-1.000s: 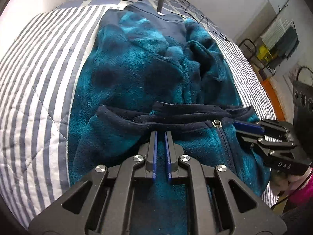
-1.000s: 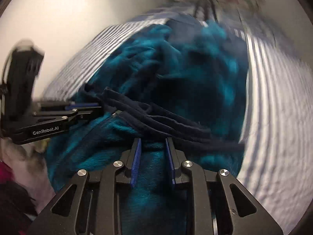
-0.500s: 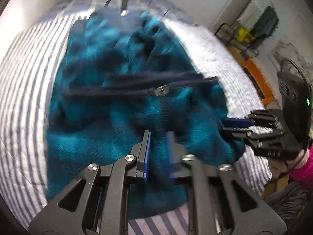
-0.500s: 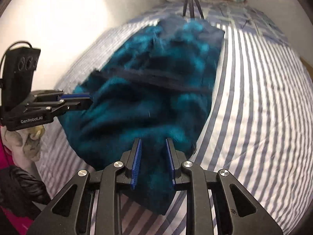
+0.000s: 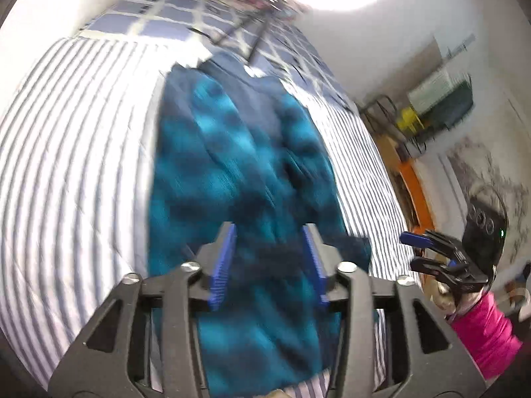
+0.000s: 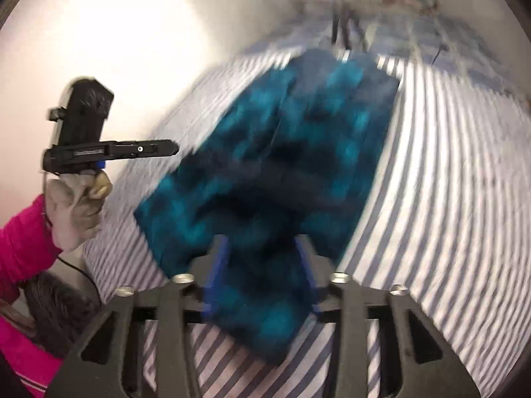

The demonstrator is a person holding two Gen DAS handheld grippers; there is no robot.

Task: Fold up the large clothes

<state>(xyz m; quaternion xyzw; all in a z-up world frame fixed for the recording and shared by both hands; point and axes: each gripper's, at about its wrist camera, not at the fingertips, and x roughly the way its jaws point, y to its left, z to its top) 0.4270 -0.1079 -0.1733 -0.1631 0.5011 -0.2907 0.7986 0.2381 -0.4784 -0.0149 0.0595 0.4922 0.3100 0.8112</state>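
A teal and navy fleece jacket (image 5: 239,165) lies lengthwise on the striped bed, folded into a long narrow shape; it also shows in the right wrist view (image 6: 298,152). My left gripper (image 5: 270,262) is open and empty, raised above the jacket's near end. My right gripper (image 6: 262,275) is open and empty, also above the near end. The right gripper shows at the right of the left wrist view (image 5: 428,252), and the left gripper shows at the left of the right wrist view (image 6: 139,149). Both views are blurred.
The jacket lies on a blue and white striped bed cover (image 5: 66,165). A checked blanket (image 5: 186,20) and tripod legs (image 6: 345,30) are at the far end. A white wall (image 6: 116,49) runs along the left. An orange floor strip and rack (image 5: 431,116) stand right.
Both grippers have let go of the jacket's dark hem, opened wide and pulled up and back. The jacket now lies flat and released on the bed.
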